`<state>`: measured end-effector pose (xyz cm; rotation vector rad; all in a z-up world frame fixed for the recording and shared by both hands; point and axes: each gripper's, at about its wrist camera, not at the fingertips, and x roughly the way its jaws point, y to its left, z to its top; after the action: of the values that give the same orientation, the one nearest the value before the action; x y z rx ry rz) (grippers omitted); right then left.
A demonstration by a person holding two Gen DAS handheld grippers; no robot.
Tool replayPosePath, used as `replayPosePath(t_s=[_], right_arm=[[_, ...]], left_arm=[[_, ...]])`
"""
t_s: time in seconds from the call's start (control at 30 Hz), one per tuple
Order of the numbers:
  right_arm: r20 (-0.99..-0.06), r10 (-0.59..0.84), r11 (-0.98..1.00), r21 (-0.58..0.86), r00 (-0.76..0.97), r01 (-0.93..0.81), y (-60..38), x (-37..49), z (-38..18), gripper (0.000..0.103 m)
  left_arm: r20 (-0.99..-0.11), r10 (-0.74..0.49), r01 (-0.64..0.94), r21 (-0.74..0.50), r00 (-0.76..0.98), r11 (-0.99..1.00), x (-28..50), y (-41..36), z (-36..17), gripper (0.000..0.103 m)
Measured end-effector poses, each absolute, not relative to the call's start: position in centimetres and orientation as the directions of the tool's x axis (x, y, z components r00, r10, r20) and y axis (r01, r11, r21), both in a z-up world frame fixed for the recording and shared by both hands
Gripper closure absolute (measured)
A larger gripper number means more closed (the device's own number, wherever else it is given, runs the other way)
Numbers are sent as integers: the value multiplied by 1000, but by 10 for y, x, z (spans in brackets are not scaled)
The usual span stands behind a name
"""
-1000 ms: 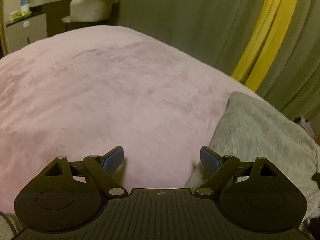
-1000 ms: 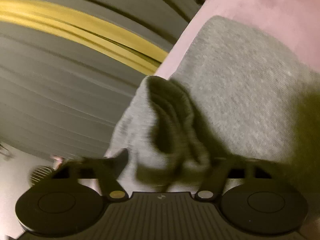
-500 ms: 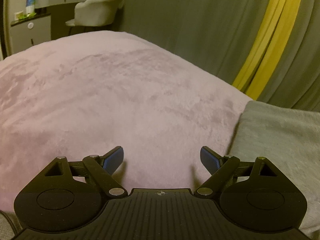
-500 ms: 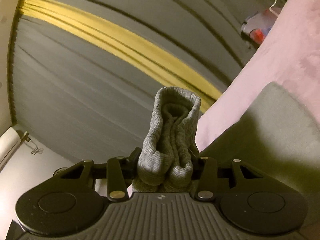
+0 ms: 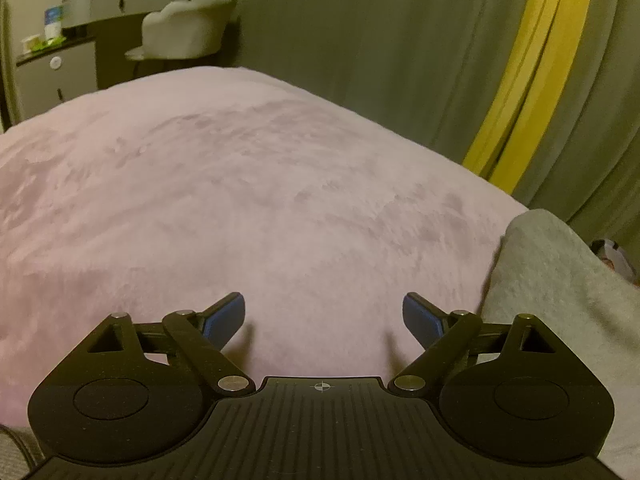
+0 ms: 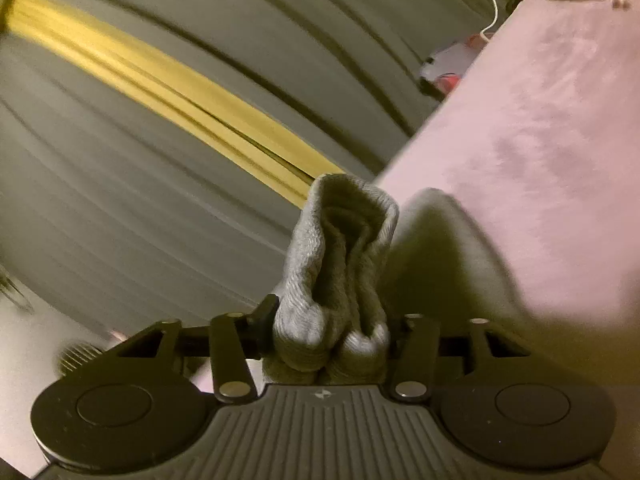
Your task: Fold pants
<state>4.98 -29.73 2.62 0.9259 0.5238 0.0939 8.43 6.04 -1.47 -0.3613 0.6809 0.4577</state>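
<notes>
The grey knit pants (image 5: 560, 280) lie on the pink blanket (image 5: 240, 200) at the right of the left wrist view. My left gripper (image 5: 324, 308) hovers open over bare blanket, with the pants' edge just right of its right finger. In the right wrist view a bunched fold of the pants (image 6: 344, 240) stands up between the jaws of my right gripper (image 6: 334, 316). The jaws are opening, but the cloth still fills the gap and touches both fingers. The remaining fabric (image 6: 460, 260) hangs down toward the blanket (image 6: 540, 120).
Grey curtains with a yellow stripe (image 5: 520, 80) hang behind the bed. A pale chair (image 5: 188, 32) and a dresser (image 5: 56, 76) stand at the far left. Small items and a white cable (image 6: 492, 12) sit beside the bed's far edge.
My right gripper has risen with the bunched pants fold, and the bed now sits lower and farther right in its view. The left gripper has stayed in place, open.
</notes>
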Motion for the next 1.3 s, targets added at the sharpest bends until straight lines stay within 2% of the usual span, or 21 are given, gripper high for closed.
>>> replayPosePath(t_s=[0.03, 0.1, 0.17, 0.27, 0.3, 0.33, 0.4, 0.6, 0.7, 0.9, 1.0, 1.17, 1.2, 1.23, 1.27, 1.3], right_arm=[[-423, 245, 651, 739, 872, 176, -300, 45, 26, 33], [-453, 133, 714, 661, 882, 232, -305, 38, 31, 24], [-421, 89, 733, 642, 903, 227, -309, 33, 38, 24], [-392, 138, 756, 635, 909, 159, -305, 34, 45, 25], [-395, 157, 774, 619, 905, 135, -299, 36, 46, 28], [-399, 171, 791, 600, 901, 116, -293, 38, 45, 42], [-416, 189, 839, 540, 890, 74, -276, 46, 41, 63], [-545, 142, 931, 357, 826, 75, -239, 67, 14, 67], [-549, 123, 953, 298, 826, 56, -232, 71, 14, 67], [-510, 125, 952, 304, 851, 42, -234, 50, 21, 66], [-508, 58, 971, 228, 859, 69, -228, 45, 25, 64], [-562, 14, 985, 149, 827, 85, -225, 49, 18, 58], [-566, 2, 989, 123, 824, 83, -222, 50, 16, 50], [-568, -10, 991, 101, 823, 82, -220, 51, 15, 32], [-578, -22, 992, 88, 816, 88, -219, 52, 14, 24], [-602, -27, 990, 94, 798, 105, -221, 54, 11, 21]], left_arm=[[-673, 281, -511, -168, 685, 843, 85, 60, -15, 11], [-677, 277, -504, -162, 682, 848, 86, 59, -15, 11], [-679, 270, -493, -155, 682, 856, 88, 57, -15, 11], [-687, 236, -448, -145, 687, 882, 91, 51, -17, 10], [-689, 217, -424, -144, 692, 894, 92, 48, -17, 10], [-688, 202, -403, -143, 697, 904, 92, 45, -17, 10], [-683, 161, -345, -141, 712, 928, 93, 37, -18, 10], [-690, 43, -185, -133, 722, 974, 100, 14, -24, 8], [-714, -6, -135, -140, 700, 981, 105, 6, -29, 8], [-729, 13, -144, -118, 685, 983, 107, 2, -32, 7], [-733, 26, -150, -105, 679, 983, 108, 2, -33, 6], [-734, 31, -147, -95, 679, 985, 108, 1, -33, 6], [-735, 31, -148, -96, 678, 984, 109, 1, -33, 6], [-735, 30, -149, -97, 677, 984, 109, 1, -33, 6], [-736, 31, -150, -96, 676, 984, 110, 1, -34, 6], [-736, 32, -151, -96, 676, 984, 110, 1, -34, 6]])
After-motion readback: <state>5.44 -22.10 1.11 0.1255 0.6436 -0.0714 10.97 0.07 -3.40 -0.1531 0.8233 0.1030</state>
